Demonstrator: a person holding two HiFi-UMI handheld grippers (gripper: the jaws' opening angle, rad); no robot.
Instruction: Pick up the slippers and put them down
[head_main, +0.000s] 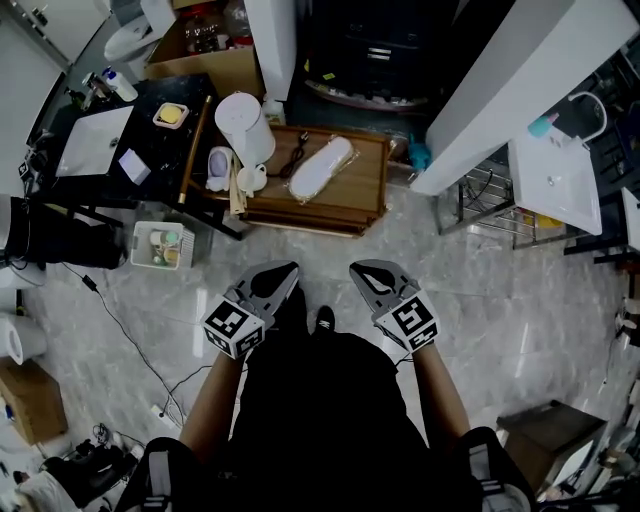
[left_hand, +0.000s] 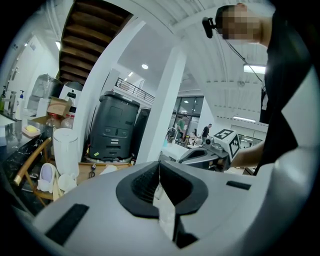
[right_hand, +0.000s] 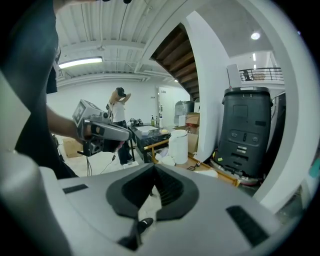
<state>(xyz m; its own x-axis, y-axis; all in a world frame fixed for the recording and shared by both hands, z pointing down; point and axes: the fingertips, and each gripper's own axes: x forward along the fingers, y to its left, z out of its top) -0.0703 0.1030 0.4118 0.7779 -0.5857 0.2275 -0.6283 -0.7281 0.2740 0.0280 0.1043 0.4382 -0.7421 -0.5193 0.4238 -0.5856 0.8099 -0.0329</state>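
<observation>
a pale oval slipper in glossy wrap lay on a wooden pallet, upper centre, long axis lower-left to upper-right; left gripper and right gripper were closed, empty.

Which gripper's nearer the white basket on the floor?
Left. The left gripper hangs to the right of the basket; the right gripper is farther right, beyond the left one.

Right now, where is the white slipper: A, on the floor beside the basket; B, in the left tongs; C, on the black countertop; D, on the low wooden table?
D: the white slipper lies on the low wooden table, ahead of the left tongs and right tongs, both shut and empty.
</observation>
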